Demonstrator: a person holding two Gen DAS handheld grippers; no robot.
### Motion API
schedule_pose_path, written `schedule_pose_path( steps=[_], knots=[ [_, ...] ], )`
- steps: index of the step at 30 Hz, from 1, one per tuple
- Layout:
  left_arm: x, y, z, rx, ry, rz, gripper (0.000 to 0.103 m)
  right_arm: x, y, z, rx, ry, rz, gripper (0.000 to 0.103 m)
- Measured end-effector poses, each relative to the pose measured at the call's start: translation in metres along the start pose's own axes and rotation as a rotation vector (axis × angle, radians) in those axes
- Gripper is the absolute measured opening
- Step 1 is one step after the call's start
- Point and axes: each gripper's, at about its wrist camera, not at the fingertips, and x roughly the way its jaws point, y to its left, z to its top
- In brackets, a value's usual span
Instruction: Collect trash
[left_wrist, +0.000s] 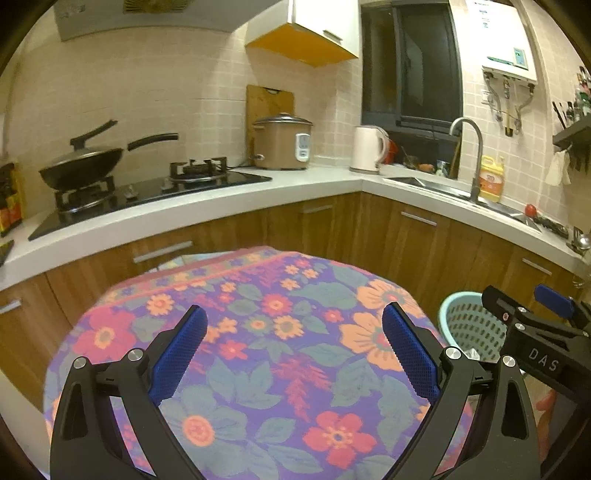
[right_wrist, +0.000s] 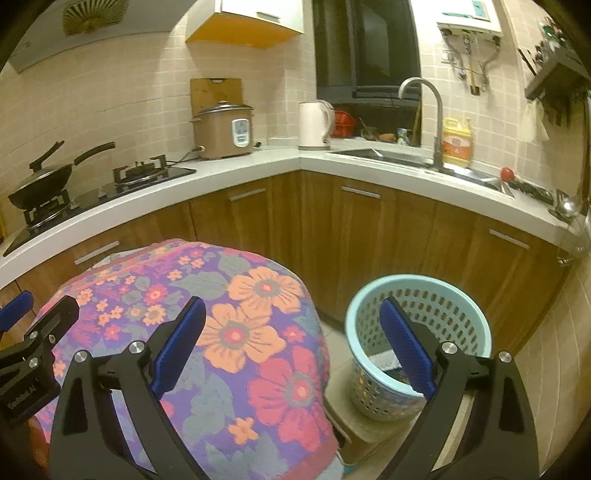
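Blue-padded left gripper (left_wrist: 293, 325) hangs spread wide, empty, over a floral cloth (left_wrist: 258, 350). Right gripper (right_wrist: 291, 317), also agape and empty, reads "DAS" on its body; "GenRobot.AI" shows on the left one. Pale blue basket (right_wrist: 458, 306) stands just right of the cloth, litter inside. Beyond: yellow bottle (right_wrist: 457, 142), label unreadable.

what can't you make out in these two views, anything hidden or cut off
- Basket contents: right wrist view, the right gripper's finger and the basket wall cover most of the inside; something pale lies there, unidentifiable.
- Basket in left wrist view: the right gripper covers its right side.
- What is under the floral cloth: covered in both views.
- Left gripper: lower body cut off by the bottom edge.
- Items beside the sink: too small.
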Motion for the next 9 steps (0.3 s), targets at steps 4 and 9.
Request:
schedule_pose_path(
  steps=[4,9],
  knots=[
    [-0.004,0.022,0.002,-0.017,-0.002,0.047,0.094,0.000,0.029,0.006,-0.042,-0.014,0.043,0.092],
    [-0.010,0.063,-0.007,-0.052,0.004,0.143,0.095,0.011,0.072,0.001,-0.065,0.012,0.143,0.093]
  ],
)
